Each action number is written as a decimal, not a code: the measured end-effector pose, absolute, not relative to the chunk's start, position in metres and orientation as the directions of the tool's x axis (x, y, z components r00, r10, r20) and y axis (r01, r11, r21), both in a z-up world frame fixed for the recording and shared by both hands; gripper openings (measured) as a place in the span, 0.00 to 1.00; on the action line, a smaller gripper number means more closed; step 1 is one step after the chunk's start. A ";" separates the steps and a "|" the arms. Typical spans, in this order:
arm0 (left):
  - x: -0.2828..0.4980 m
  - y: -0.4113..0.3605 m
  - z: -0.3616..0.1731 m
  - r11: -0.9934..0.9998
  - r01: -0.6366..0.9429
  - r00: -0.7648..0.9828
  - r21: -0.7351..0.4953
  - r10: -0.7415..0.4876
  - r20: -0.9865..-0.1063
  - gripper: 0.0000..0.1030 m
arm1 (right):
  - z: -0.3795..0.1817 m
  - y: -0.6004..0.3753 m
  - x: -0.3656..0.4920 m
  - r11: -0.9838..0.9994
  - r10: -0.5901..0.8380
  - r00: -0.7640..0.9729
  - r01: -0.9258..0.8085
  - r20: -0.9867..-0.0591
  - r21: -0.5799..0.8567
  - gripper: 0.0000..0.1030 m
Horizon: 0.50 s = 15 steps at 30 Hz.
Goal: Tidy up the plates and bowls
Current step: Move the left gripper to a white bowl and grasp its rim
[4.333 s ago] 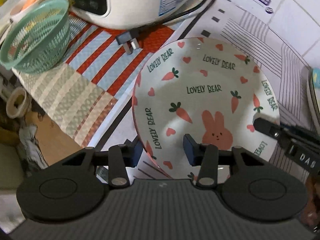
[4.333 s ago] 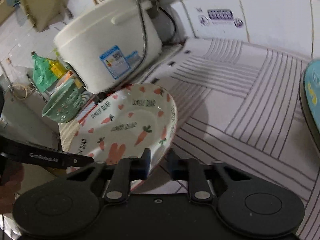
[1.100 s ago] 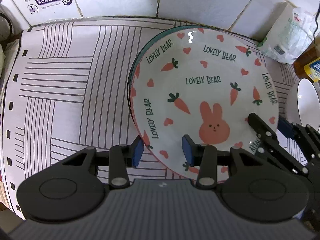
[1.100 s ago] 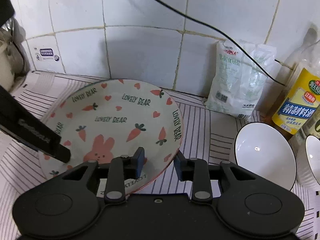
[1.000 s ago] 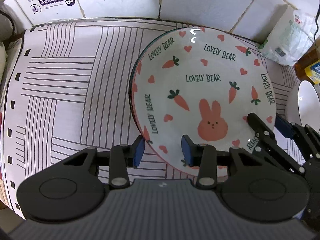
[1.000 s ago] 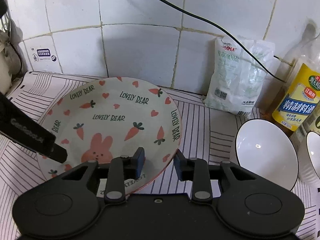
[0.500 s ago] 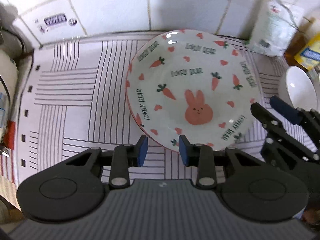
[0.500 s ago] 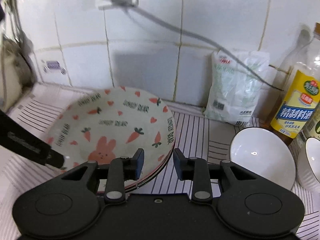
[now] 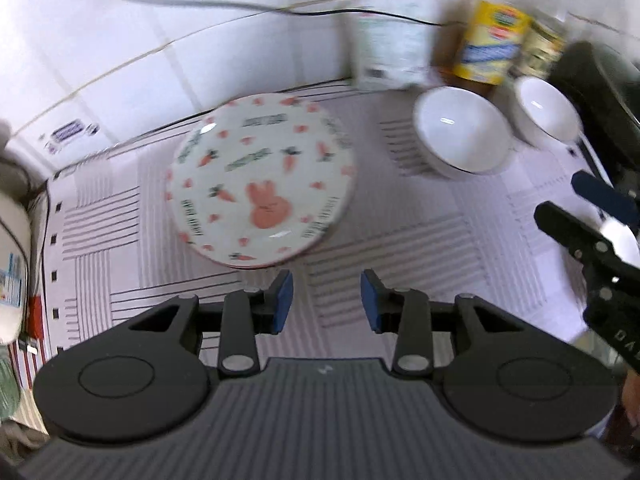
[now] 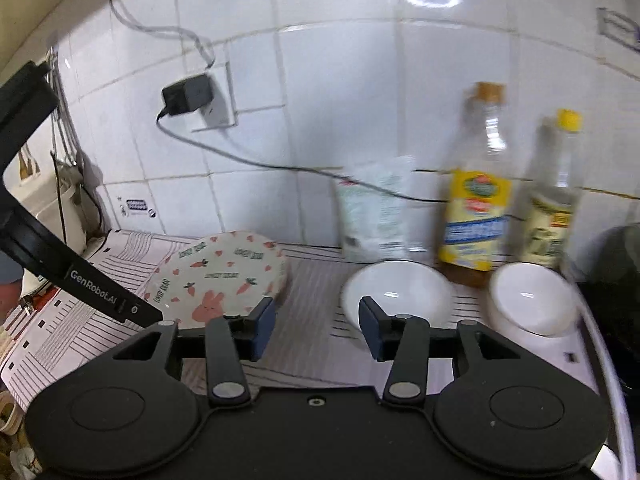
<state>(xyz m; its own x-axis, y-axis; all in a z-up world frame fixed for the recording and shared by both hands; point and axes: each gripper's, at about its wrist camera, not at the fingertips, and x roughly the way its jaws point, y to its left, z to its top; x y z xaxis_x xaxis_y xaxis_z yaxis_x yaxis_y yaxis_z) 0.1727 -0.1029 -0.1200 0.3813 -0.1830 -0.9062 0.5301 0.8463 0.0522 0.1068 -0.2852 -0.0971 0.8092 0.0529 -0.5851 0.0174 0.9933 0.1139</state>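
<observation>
Carrot-bunny plate [image 9: 262, 184] lies flat on the striped desk mat [image 9: 400, 248] at 11 o'clock from the left gripper [image 9: 326, 300], prob parked near the wall to free space. L fingers [image 9: 282, 300] a bit apart & opening, nothing betw them. Right gripper [image 10: 316, 330] also opening, empty, aimed toward the white bowls [image 10: 396, 290] at 1 o'clock w/ bottles [image 10: 476, 216] behind, likely next to sort

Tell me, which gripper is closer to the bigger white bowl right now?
Right. The right gripper hangs just in front of the larger white bowl, its fingers opening with nothing between them. The left gripper sits further off, in front of the carrot-print plate, also opening, empty.
</observation>
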 end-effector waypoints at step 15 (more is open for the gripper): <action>0.094 -0.194 -0.127 0.679 0.731 0.304 0.060 -0.245 -0.921 0.53 | -0.086 -0.343 0.006 0.976 -0.140 0.813 0.209 -0.565 0.058 0.69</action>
